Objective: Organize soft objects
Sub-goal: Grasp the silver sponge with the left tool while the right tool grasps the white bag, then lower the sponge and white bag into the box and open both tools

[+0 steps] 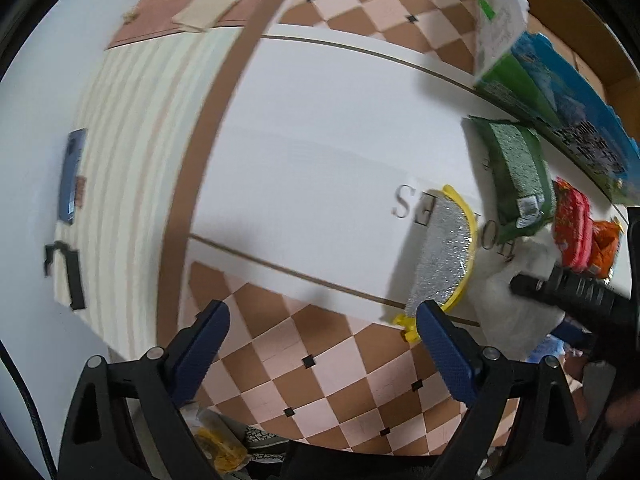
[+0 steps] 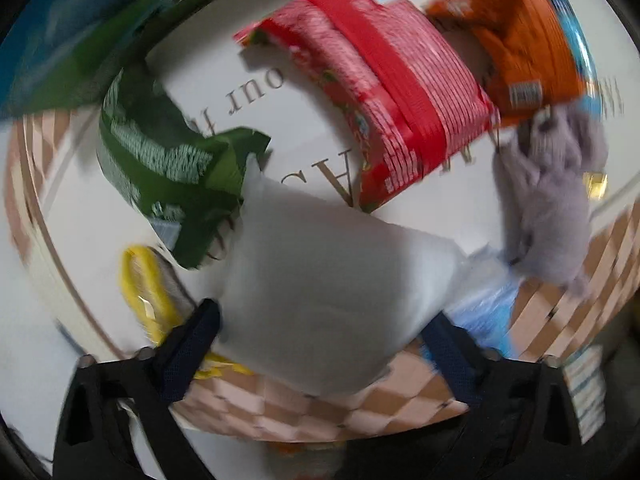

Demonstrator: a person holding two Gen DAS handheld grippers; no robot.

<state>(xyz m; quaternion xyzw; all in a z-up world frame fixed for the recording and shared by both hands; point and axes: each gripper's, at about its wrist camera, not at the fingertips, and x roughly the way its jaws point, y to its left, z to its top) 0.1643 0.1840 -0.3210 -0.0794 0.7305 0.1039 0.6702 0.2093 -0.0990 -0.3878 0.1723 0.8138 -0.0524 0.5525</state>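
Blue fingers (image 2: pixel 192 344) of the right gripper (image 2: pixel 320 340) are being seen spread wide to either side of a white pillow (image 2: pixel 320 292), which is lying directly ahead and partly between them; whether the pads are touching it cannot be told through the blur, and no squeeze is showing. The pillow is resting on the printed mat (image 2: pixel 304 160), near the checkered edge closest to this gripper, with its long axis running roughly from one finger to the other, so a closing stroke is judged to be meeting it end to end. Beyond it, a green pack (image 2: pixel 168 168), a red pack (image 2: pixel 384 92), an orange pack (image 2: pixel 516 44) and a grey plush (image 2: pixel 552 200) are being shown toward the mat's far side. In the left view, the left gripper (image 1: pixel 324 336) is being held open and empty over the checkered border, with the pillow (image 1: pixel 516 292) well off to its right, past a yellow-rimmed scrubber (image 1: pixel 444 256). The right gripper is therefore judged the nearer, and the pillow the likely next pick.
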